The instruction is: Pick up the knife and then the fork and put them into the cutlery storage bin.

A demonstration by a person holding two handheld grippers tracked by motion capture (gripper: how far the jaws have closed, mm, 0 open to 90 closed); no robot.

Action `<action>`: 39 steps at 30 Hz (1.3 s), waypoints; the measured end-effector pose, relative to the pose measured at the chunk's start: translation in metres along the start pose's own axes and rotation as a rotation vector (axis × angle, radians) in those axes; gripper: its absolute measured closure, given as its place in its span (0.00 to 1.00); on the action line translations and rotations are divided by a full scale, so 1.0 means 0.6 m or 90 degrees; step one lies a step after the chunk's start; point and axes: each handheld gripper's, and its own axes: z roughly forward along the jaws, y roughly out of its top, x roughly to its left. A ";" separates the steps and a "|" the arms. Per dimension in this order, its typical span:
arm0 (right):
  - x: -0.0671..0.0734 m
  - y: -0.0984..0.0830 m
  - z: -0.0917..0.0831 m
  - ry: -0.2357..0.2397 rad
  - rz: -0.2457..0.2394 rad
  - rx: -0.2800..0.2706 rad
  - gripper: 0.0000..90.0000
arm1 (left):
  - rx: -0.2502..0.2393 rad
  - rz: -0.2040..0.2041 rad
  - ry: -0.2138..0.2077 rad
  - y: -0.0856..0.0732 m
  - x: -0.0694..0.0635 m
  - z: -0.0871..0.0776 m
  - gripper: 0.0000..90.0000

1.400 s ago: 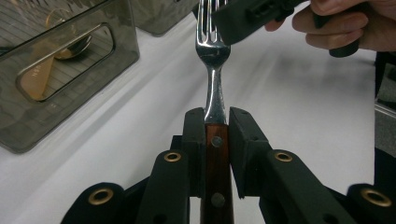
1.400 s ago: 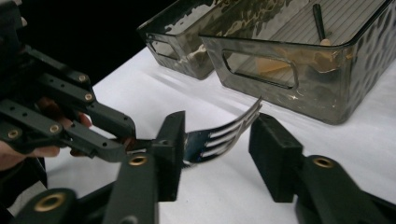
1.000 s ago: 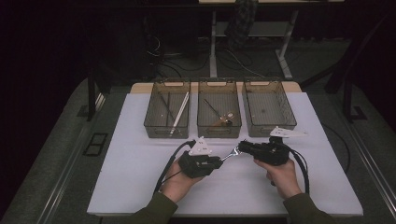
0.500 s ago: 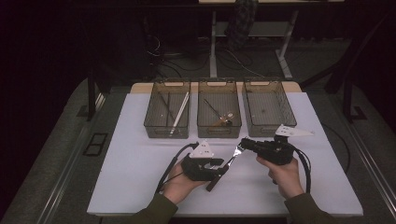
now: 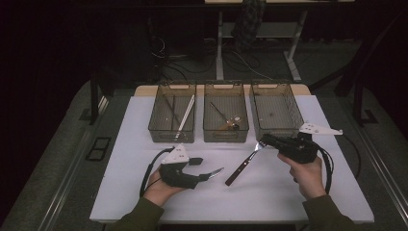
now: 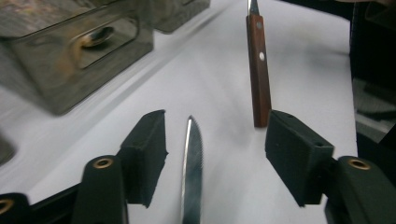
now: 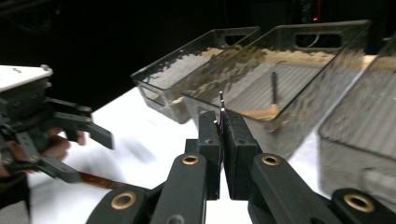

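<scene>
My right gripper (image 5: 263, 141) (image 7: 221, 123) is shut on the thin metal end of a wooden-handled utensil (image 5: 239, 171) (image 6: 258, 65). The utensil slants down to the left, its handle end low over the white table. My left gripper (image 5: 202, 169) (image 6: 215, 149) is at the front left, apart from that handle. Its jaws have just been opening and now stand open. A serrated knife blade (image 6: 191, 163) (image 5: 215, 171) lies between them, and the pads do not touch it. The gripper hides the blade's other end.
Three clear brown bins stand in a row at the back of the table. The left bin (image 5: 171, 134) holds long sticks, the middle bin (image 5: 226, 135) a small utensil, and the right bin (image 5: 288, 126) stands just behind my right gripper. Cables trail from both grippers.
The two grippers were together at the utensil. The left one has let go, opened and pulled back to the left. The right one has kept hold and lifted a little.
</scene>
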 end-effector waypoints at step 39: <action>-0.113 0.208 -0.057 -0.240 -0.045 -0.017 0.96 | 0.012 -0.011 0.036 -0.056 0.022 -0.030 0.00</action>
